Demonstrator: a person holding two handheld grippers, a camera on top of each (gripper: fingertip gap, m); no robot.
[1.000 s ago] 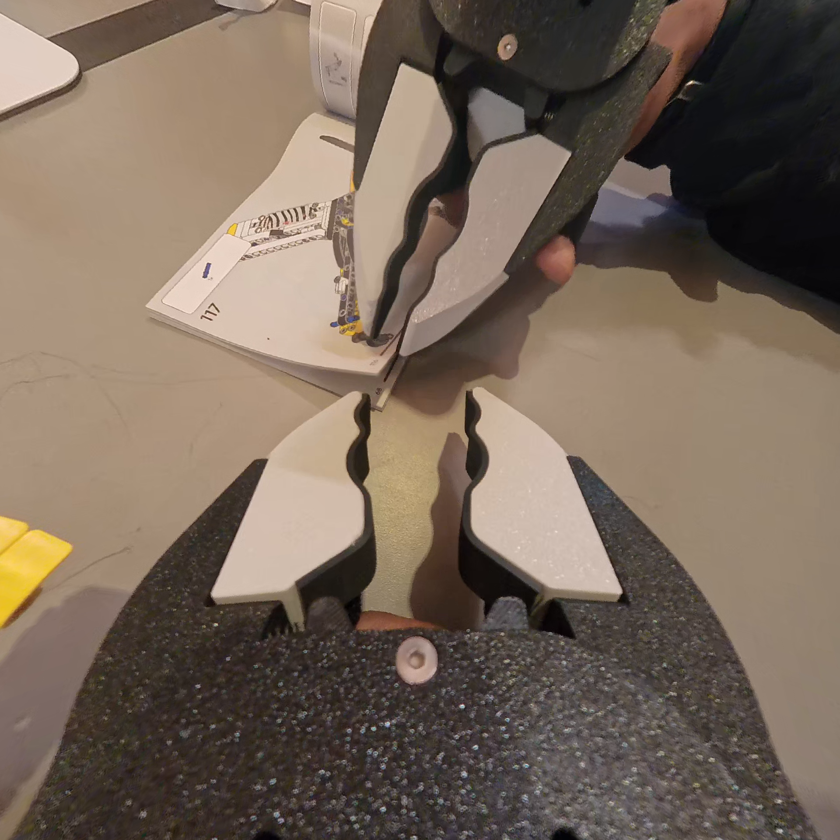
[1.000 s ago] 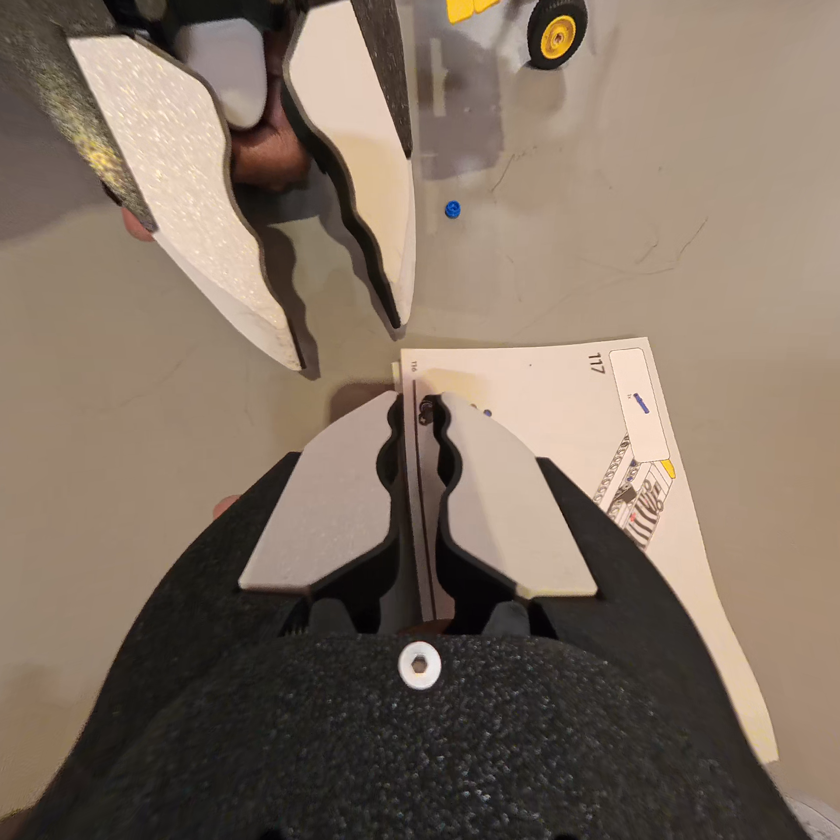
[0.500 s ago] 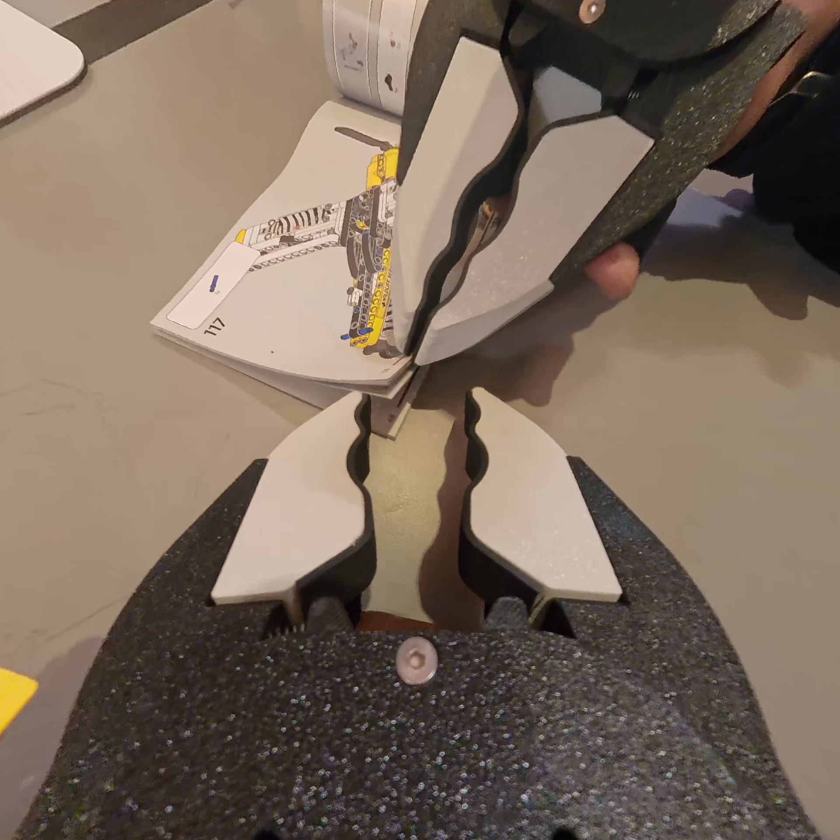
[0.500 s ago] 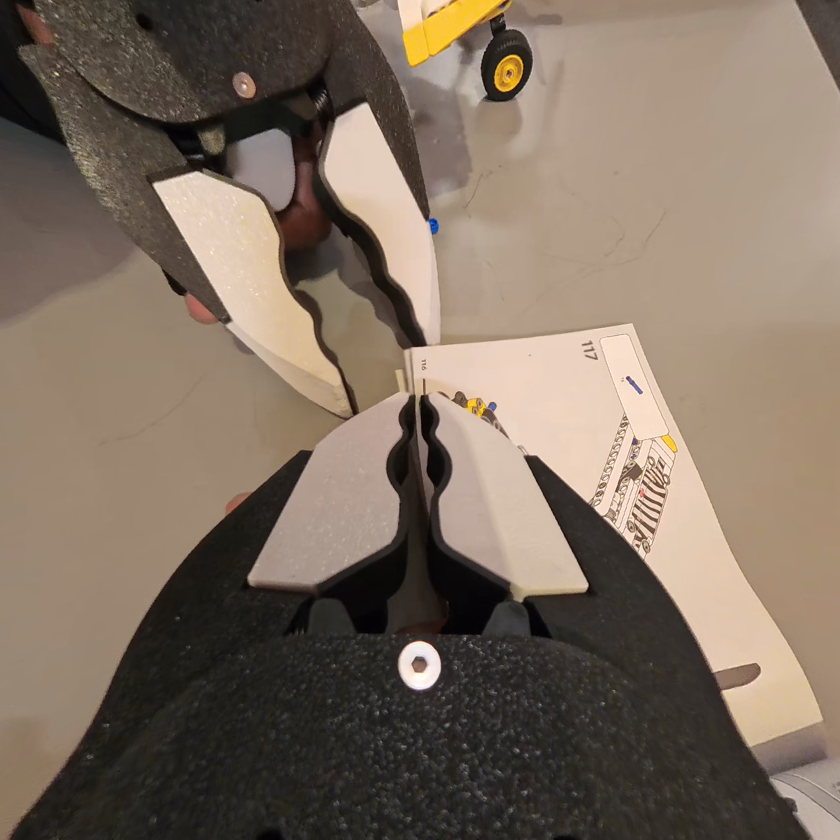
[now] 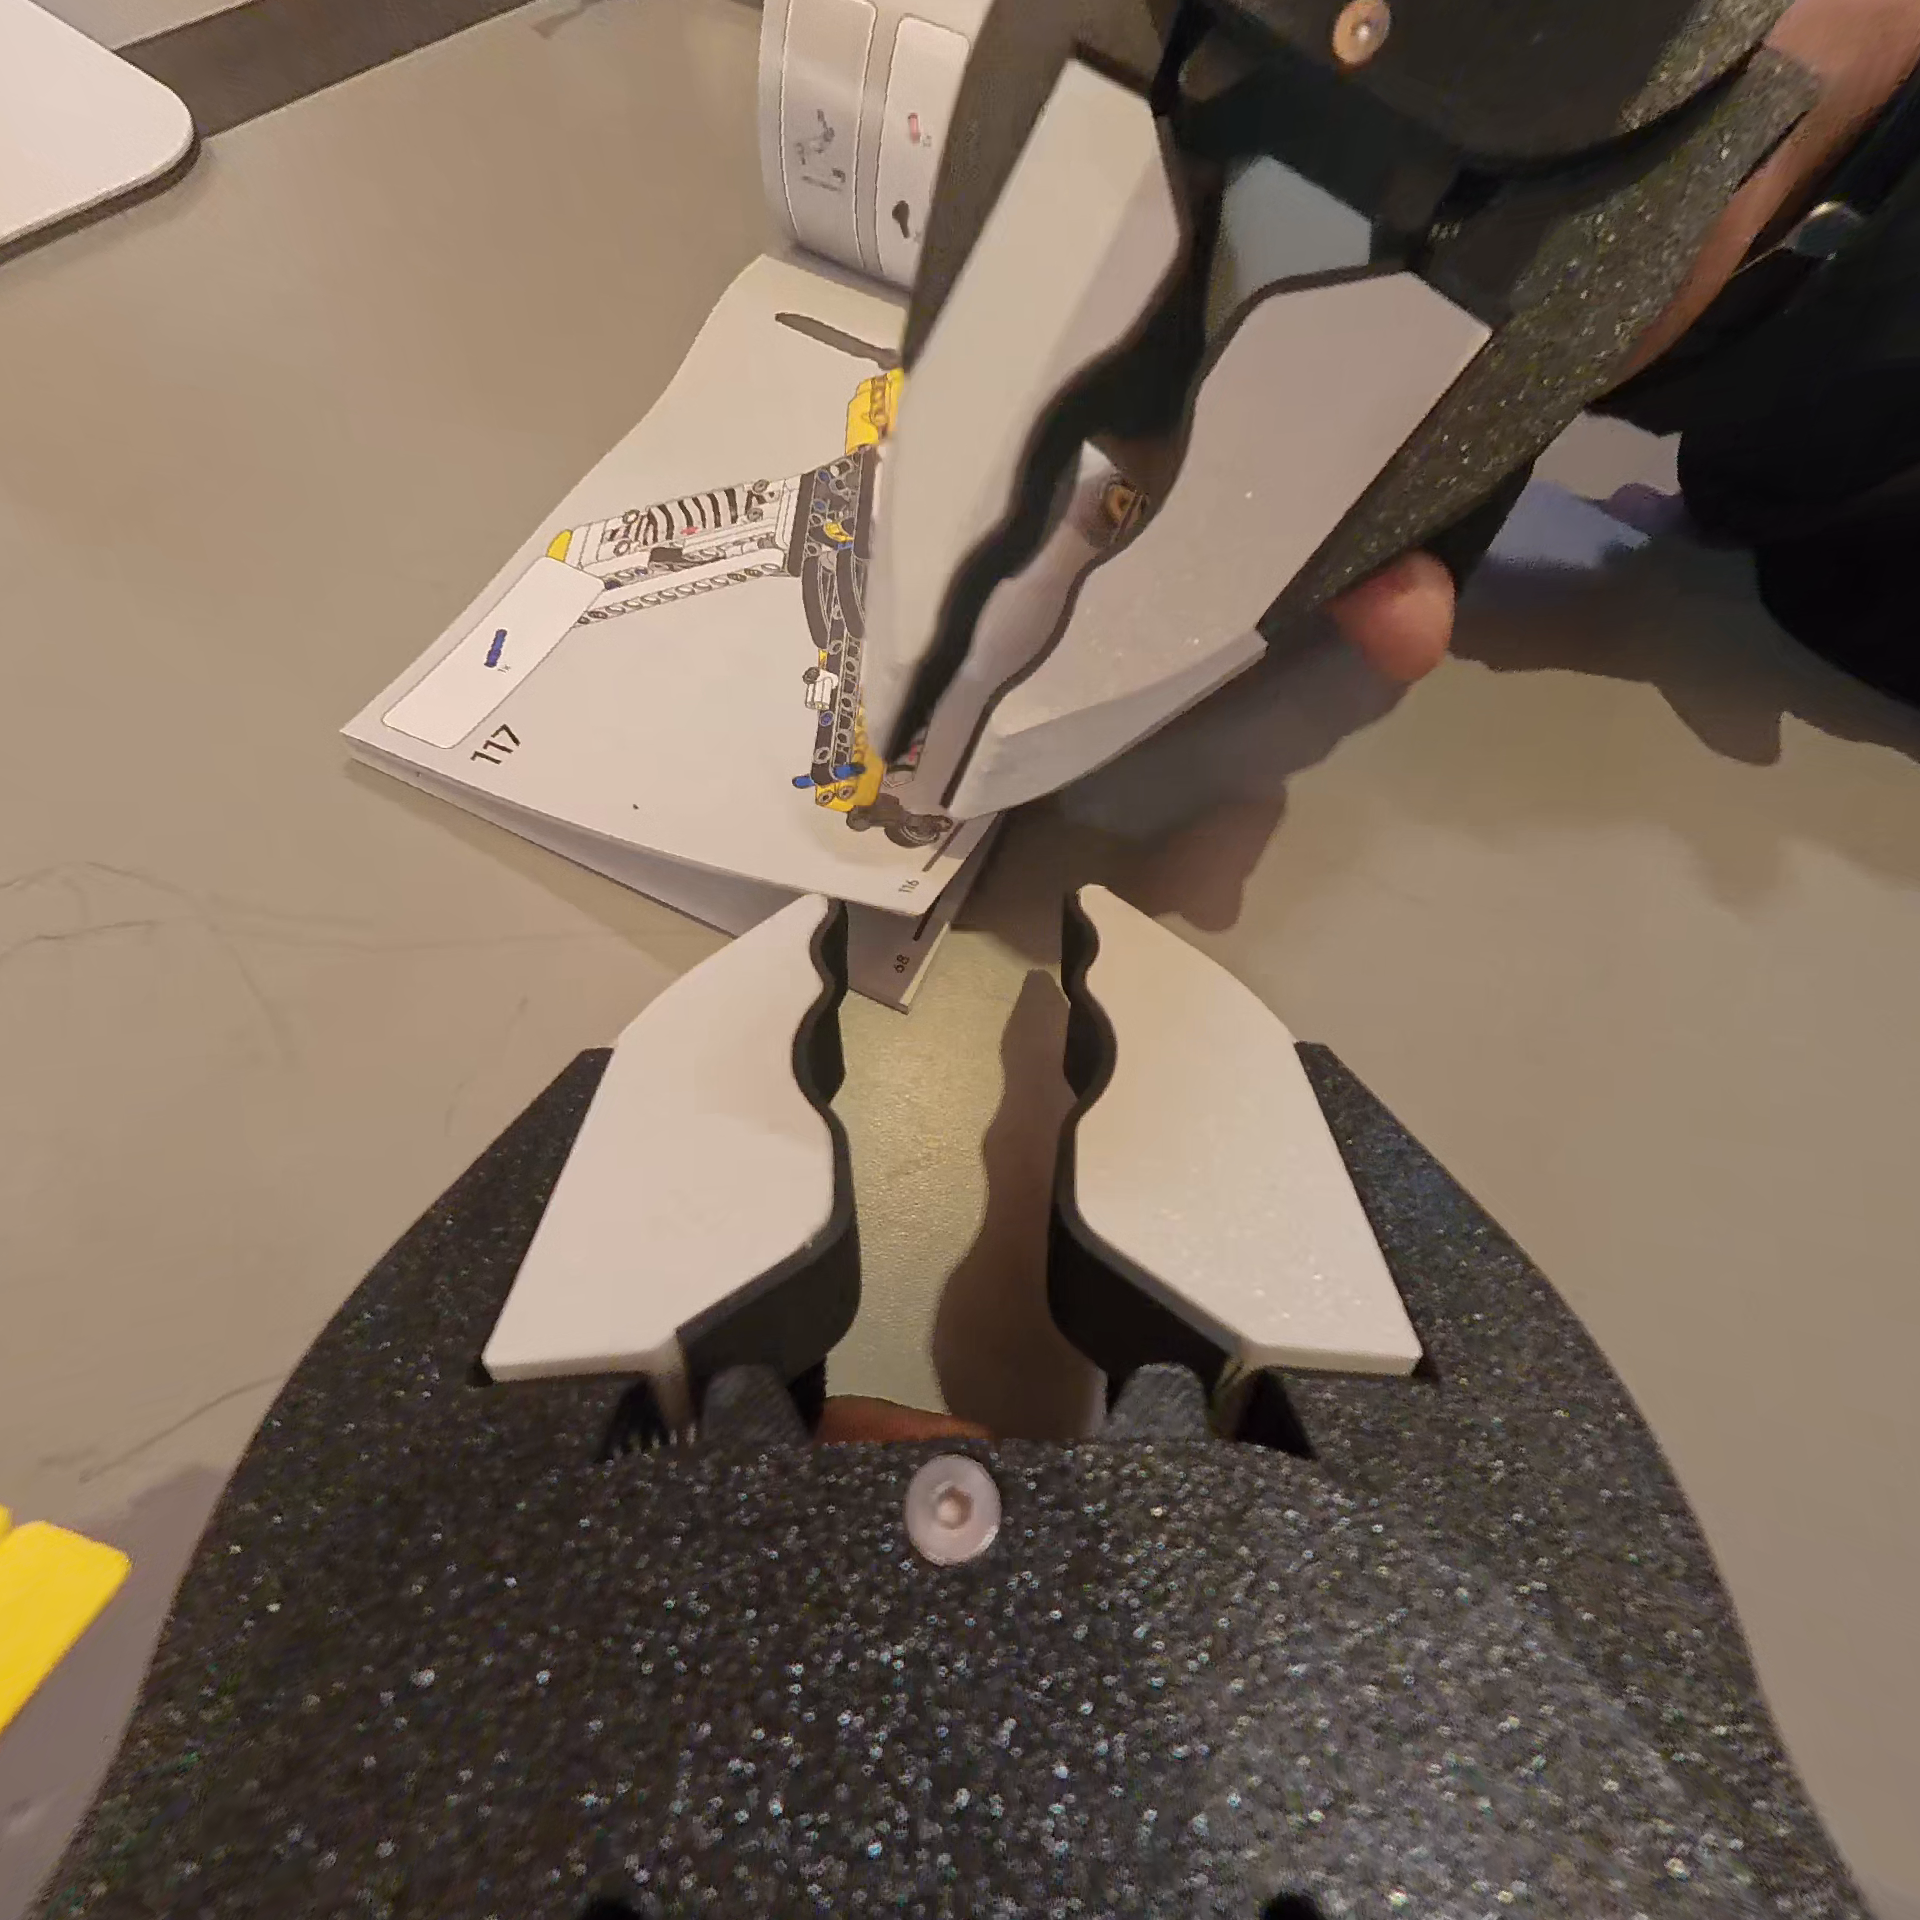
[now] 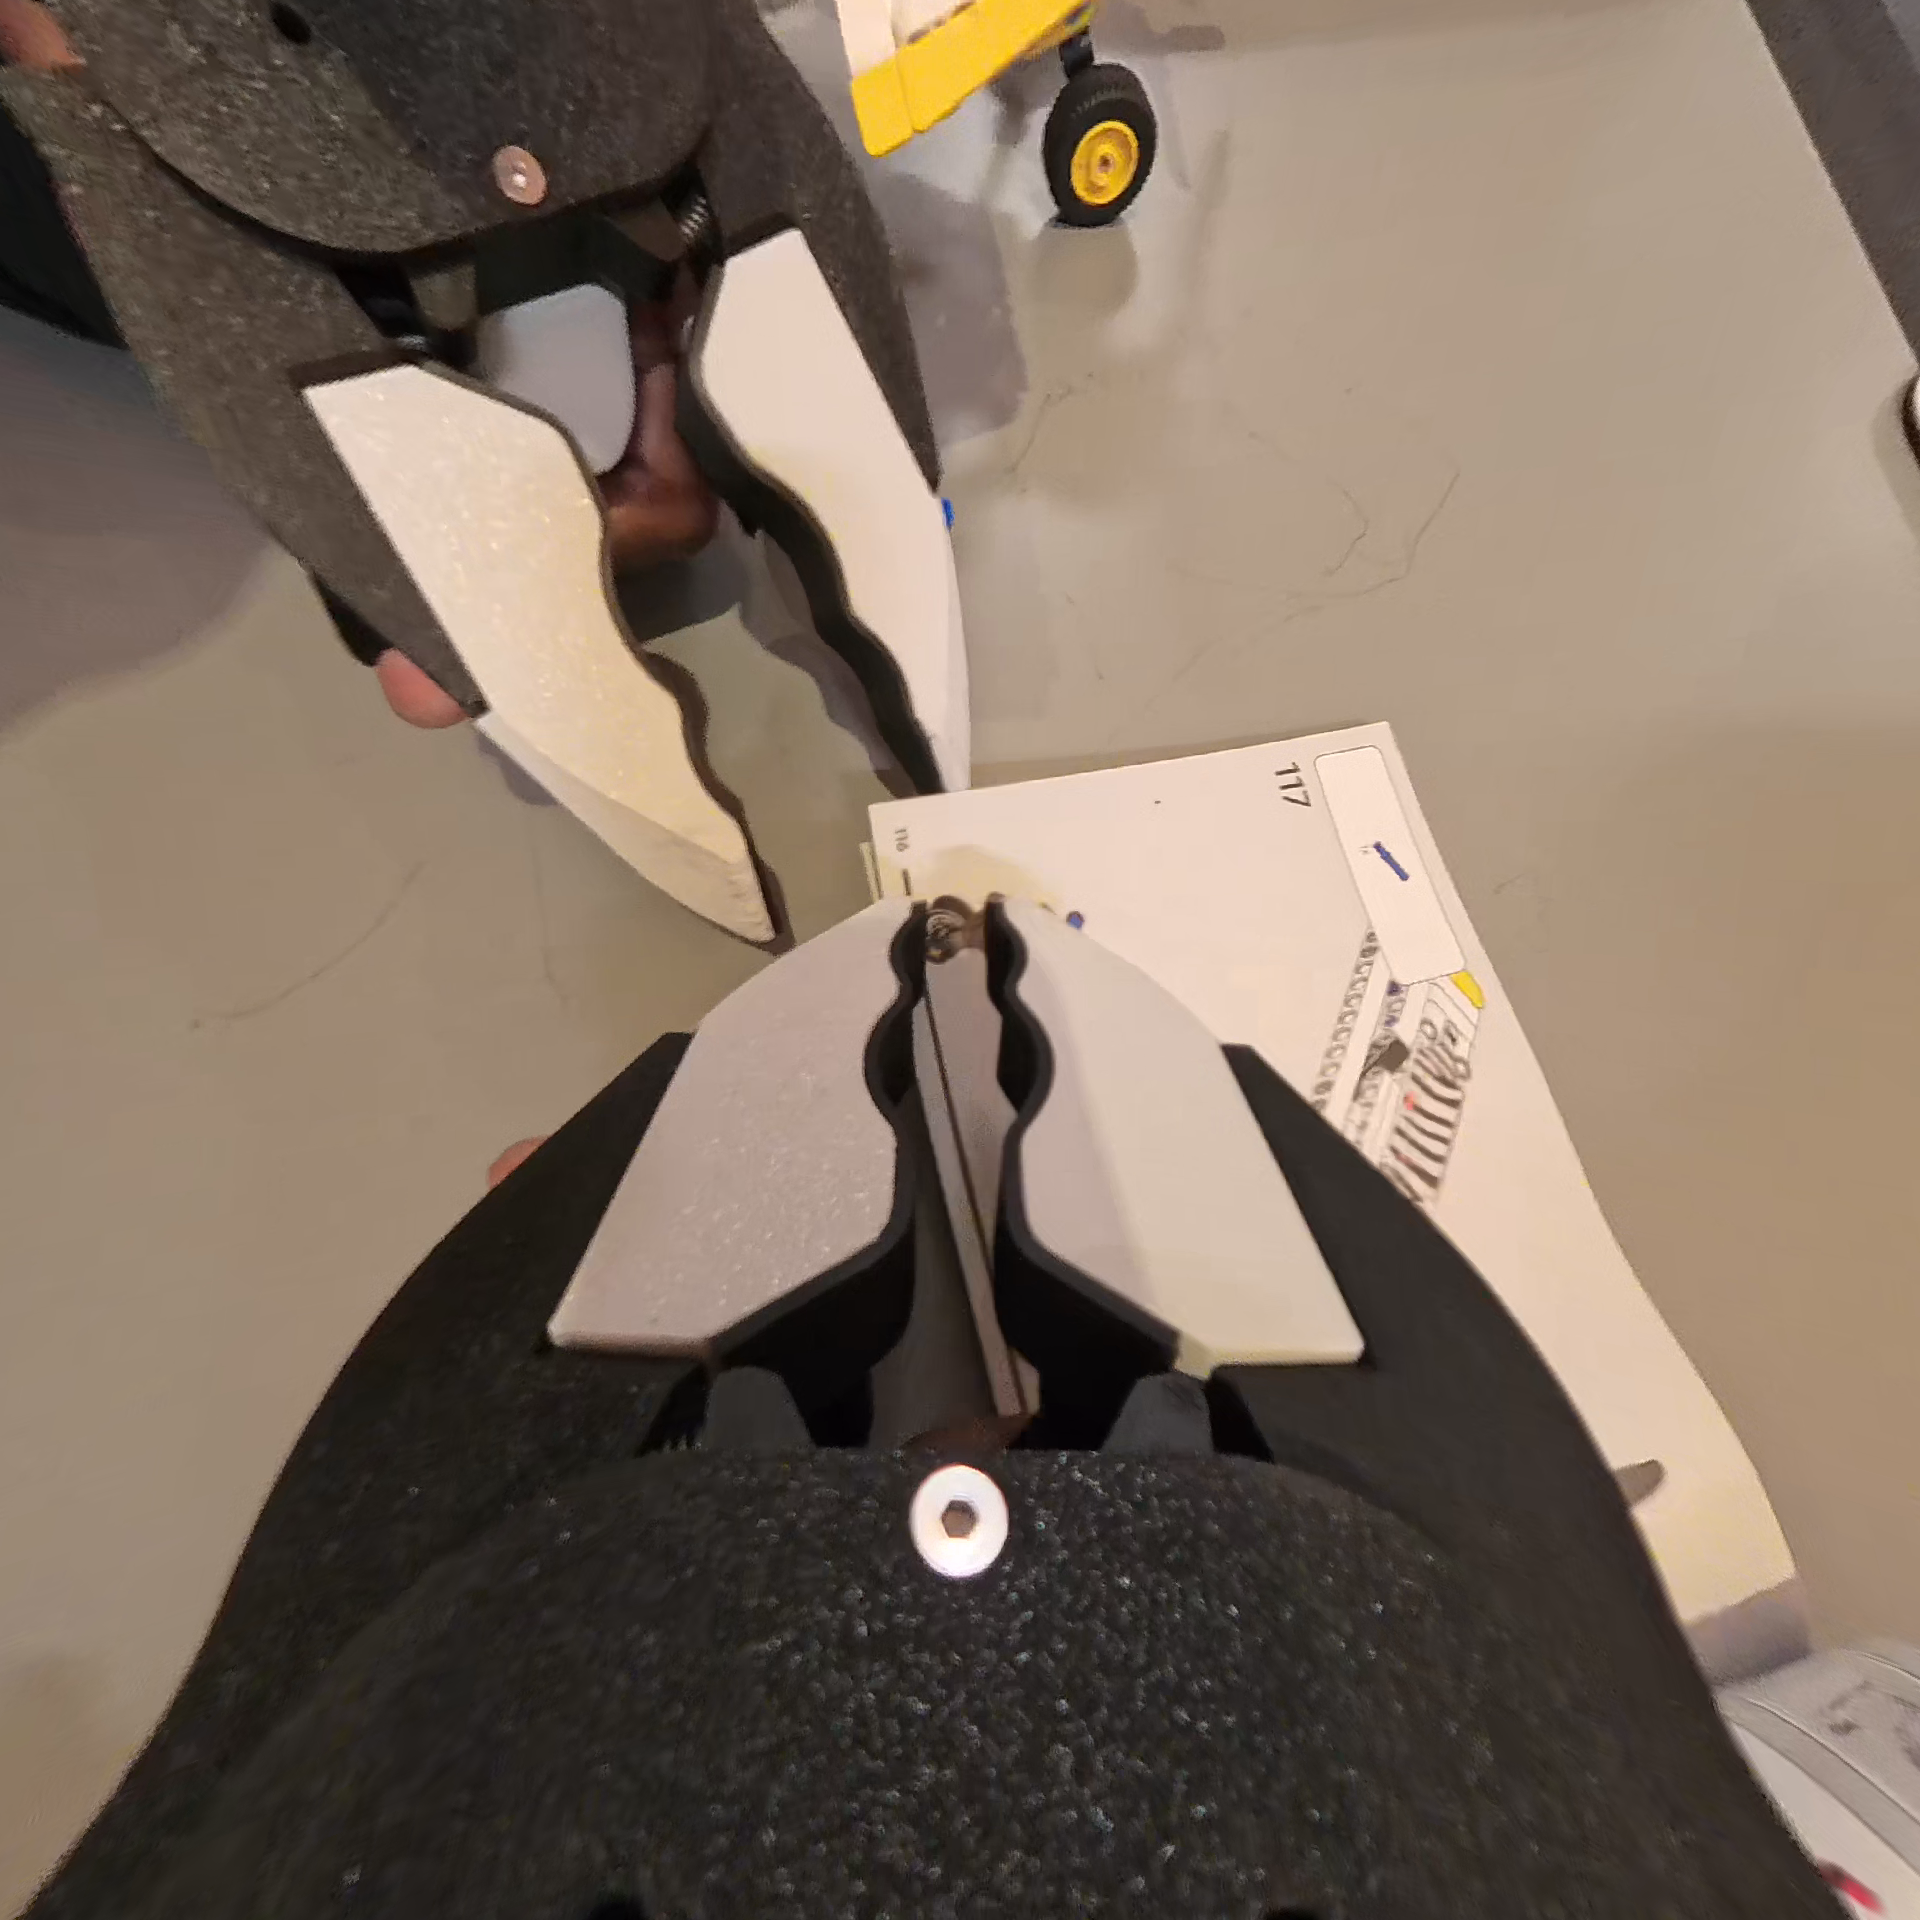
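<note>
Right wrist view: the right gripper (image 6: 954, 914) has its fingertips slightly parted, a narrow slit between them, set down on the top page of an open instruction booklet (image 6: 1195, 883) near its corner; whether the pads pinch the page cannot be told. The page shows through the slit. Just beyond, the left gripper (image 6: 857, 831) points toward the same corner with its fingers spread wide and bare, one tip at the booklet's edge, the other over the grey table (image 6: 260, 935). In the left wrist view the corner of a lower page lies between the spread left fingers (image 5: 748, 997), touching neither pad plainly. Farther out on the table stand a yellow toy vehicle with a black wheel (image 6: 1101, 145) and a small blue piece (image 6: 947, 509). A roll of white labels (image 5: 842, 135) lies behind the booklet, and a flat yellow piece (image 5: 42, 1621) sits at the left edge.
</note>
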